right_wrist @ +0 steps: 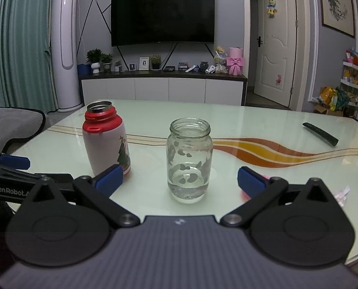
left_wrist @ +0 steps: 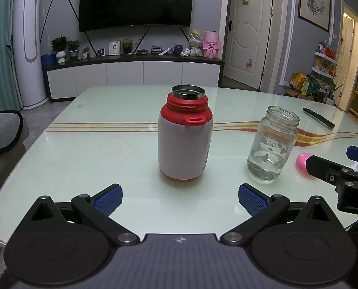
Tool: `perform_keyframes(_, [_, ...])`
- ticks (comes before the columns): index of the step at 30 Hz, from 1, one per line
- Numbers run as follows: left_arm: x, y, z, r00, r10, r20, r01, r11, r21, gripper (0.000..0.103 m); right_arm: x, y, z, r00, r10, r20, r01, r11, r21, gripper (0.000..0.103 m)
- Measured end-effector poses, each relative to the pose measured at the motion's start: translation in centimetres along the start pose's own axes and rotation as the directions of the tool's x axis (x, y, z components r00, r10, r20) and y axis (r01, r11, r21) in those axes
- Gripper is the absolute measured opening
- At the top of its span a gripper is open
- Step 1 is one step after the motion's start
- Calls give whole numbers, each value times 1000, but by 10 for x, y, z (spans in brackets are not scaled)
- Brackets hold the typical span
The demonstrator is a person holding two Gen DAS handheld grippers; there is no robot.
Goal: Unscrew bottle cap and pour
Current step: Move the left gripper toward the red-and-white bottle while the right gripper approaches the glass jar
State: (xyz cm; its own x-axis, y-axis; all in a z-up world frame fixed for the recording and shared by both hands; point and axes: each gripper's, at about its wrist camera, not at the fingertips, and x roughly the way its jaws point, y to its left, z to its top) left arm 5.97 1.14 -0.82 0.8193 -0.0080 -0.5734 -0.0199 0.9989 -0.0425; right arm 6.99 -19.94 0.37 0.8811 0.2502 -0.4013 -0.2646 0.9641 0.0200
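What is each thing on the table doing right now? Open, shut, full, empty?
Thermos bottle: upright, cap off, mouth open.
Glass jar: upright, no lid, a little water at the bottom.
Pink cap: lying on the table.
Left gripper: open, empty.
Right gripper: open, empty.

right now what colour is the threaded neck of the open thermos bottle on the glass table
Red, below a bare steel rim, on the white-bodied thermos bottle; clearest in the left wrist view.

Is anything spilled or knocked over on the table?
No, nothing is spilled or tipped. The red and white bottle stands upright with its cap off, and the glass jar beside it stands upright with a little water inside. Something pink lies on the table past the jar, maybe the cap.
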Motion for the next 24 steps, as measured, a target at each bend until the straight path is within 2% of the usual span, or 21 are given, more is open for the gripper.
perform_keyframes(24, [12,-1,5,1000,-7,-10,7,1000,11,103,13,-1,2,1000,-5,-15,5,1000,-12,103])
